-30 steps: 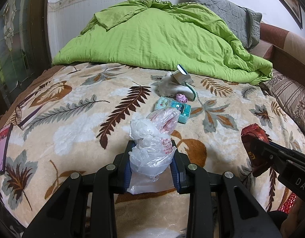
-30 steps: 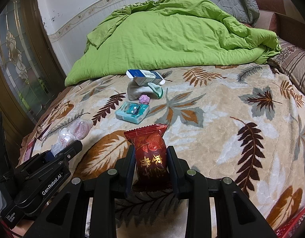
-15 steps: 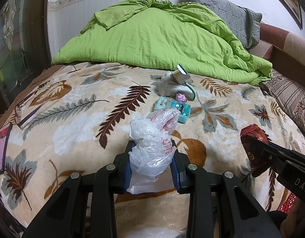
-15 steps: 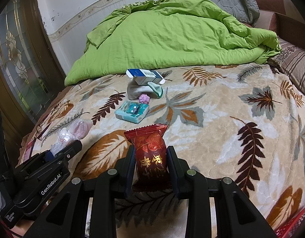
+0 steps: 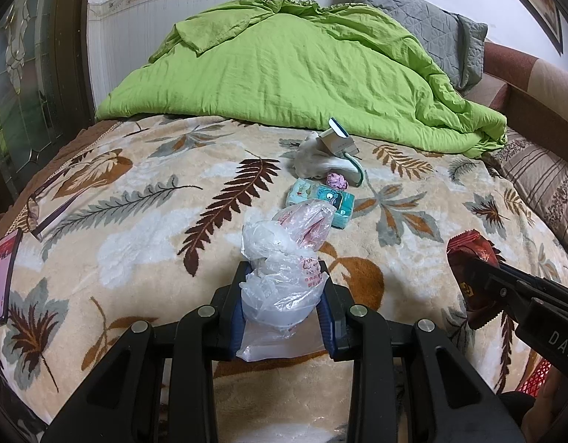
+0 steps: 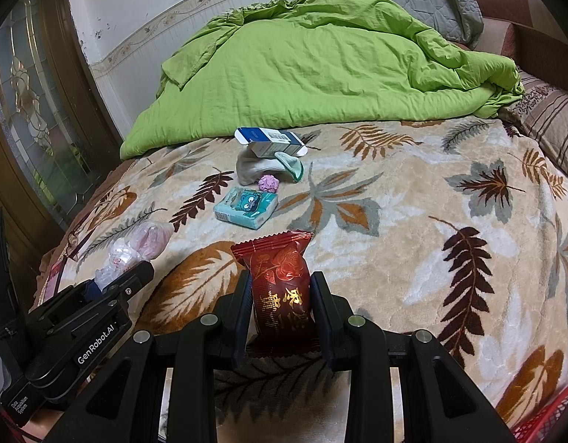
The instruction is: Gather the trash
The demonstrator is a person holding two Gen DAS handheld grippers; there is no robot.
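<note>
Left gripper (image 5: 284, 306): pinching a crumpled clear bag (image 5: 284, 258), pads pressed on its lower bunch; the upper part stands free above the fingers. Right gripper (image 6: 280, 306): clamped on a red wrapper (image 6: 280, 280), held upright by its lower half. Both held over the near edge of the bed (image 6: 413, 243).

Left on the blanket, well ahead of both grippers: teal tissue pack (image 6: 246, 206), purple wad (image 6: 268, 183) just beyond it, white sock (image 6: 262, 166) with a blue-and-white box (image 6: 271, 140) resting on it. A phone (image 5: 1, 277) and glasses (image 5: 44, 210) lie at the bed's left edge. A red basket (image 6: 542, 417) shows at the lower right corner, likely the bin.

Risks, as judged:
- Bag is thin and slippery, gripped only by a bunch; it may slide out or catch air when swung.
- Wrapper is glossy and puffed; a squeeze could pop or shift it.
- Grippers sit near each other; crossing toward the basket could bump them.
- Sock, phone and glasses are not trash; sock touches the box, so grabbing the box may drag it.
</note>
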